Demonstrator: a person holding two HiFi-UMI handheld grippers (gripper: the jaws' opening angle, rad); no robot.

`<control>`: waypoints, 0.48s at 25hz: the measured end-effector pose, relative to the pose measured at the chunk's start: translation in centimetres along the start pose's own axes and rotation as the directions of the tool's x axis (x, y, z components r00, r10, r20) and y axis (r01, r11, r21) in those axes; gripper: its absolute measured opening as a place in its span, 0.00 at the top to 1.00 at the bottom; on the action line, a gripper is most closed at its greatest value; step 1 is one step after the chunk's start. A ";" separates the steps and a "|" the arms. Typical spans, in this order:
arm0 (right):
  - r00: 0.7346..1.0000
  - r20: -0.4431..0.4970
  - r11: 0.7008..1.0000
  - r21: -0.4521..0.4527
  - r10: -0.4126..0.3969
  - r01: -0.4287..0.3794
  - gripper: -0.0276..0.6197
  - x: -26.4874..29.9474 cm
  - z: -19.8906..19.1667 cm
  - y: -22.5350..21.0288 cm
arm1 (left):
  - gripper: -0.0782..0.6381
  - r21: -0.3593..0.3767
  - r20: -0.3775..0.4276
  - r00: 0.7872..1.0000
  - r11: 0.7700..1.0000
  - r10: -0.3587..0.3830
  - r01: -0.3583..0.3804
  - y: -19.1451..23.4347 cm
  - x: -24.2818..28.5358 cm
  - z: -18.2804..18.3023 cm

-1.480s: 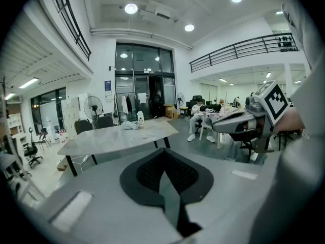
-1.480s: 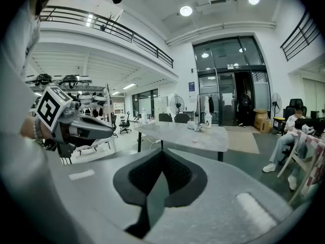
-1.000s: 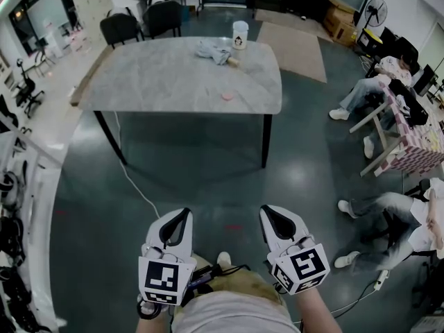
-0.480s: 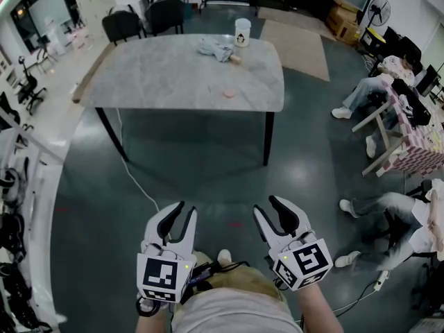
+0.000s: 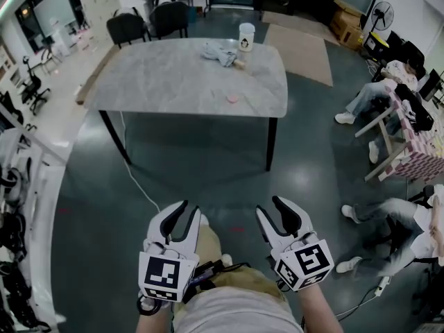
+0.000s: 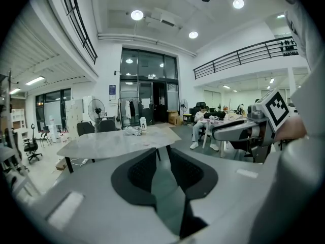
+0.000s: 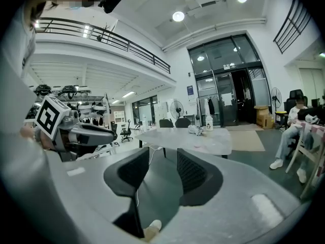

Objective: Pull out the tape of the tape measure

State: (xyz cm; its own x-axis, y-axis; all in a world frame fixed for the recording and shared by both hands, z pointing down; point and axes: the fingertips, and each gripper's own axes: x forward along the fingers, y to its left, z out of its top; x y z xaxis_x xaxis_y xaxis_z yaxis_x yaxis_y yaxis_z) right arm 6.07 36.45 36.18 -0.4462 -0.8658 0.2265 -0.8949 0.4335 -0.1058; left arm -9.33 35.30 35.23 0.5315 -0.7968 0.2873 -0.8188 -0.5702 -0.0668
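Observation:
A small pink round object (image 5: 232, 98), too small to tell for sure as the tape measure, lies near the front edge of a grey marble table (image 5: 159, 82) across the floor from me. My left gripper (image 5: 187, 210) and right gripper (image 5: 269, 207) hang side by side in front of my body, far short of the table. Both have just been opening and stand open, with nothing between the fingers. In the left gripper view the left gripper (image 6: 162, 156) looks toward the table (image 6: 111, 141). In the right gripper view the right gripper (image 7: 162, 159) frames the table (image 7: 203, 140).
A white cup (image 5: 245, 37) and a crumpled cloth (image 5: 220, 53) sit at the table's far end. Two dark chairs (image 5: 149, 21) stand behind it. A white cable (image 5: 135, 182) trails over the floor. Seated people (image 5: 388, 214) and a desk fill the right side.
Both grippers were shut a second ago and now stand open. My leg has stepped forward under the grippers, and the table sits slightly nearer in the head view.

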 end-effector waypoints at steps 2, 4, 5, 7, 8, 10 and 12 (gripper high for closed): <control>1.000 0.001 1.000 -0.001 -0.005 0.005 0.70 0.2 0.1 -0.1 | 0.77 0.002 0.002 1.000 1.000 -0.004 0.004 0.2 0.3 0.2; 1.000 0.006 1.000 0.000 -0.013 0.013 0.70 0.5 0.4 -0.4 | 0.77 0.009 0.004 1.000 1.000 -0.013 0.013 0.5 0.7 0.5; 1.000 0.008 1.000 0.001 -0.018 0.018 0.70 0.7 0.5 -0.6 | 0.77 0.013 0.007 1.000 1.000 -0.018 0.018 0.5 1.1 0.7; 1.000 0.010 1.000 0.002 -0.030 0.030 0.70 1.1 0.6 -1.3 | 0.77 0.017 0.010 1.000 1.000 -0.027 0.027 0.7 2.0 0.9; 0.999 0.010 0.999 0.002 -0.036 0.036 0.70 1.3 0.7 -1.7 | 0.77 0.017 0.010 0.999 0.999 -0.031 0.031 0.8 2.5 0.9; 0.999 0.013 0.999 0.002 -0.046 0.046 0.70 1.8 0.8 -2.2 | 0.77 0.018 0.013 0.999 0.999 -0.040 0.040 1.1 3.6 1.0; 0.998 0.014 0.999 0.005 -0.054 0.054 0.70 2.5 1.0 -2.7 | 0.76 0.022 0.017 0.999 0.998 -0.052 0.051 1.6 4.7 1.4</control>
State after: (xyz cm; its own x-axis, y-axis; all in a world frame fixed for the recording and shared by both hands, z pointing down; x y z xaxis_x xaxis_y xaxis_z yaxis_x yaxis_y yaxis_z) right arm 7.38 32.83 36.08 -0.3975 -0.8912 0.2185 -0.9176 0.3852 -0.0983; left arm -7.86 30.41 35.15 0.5767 -0.7697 0.2738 -0.7855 -0.6145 -0.0730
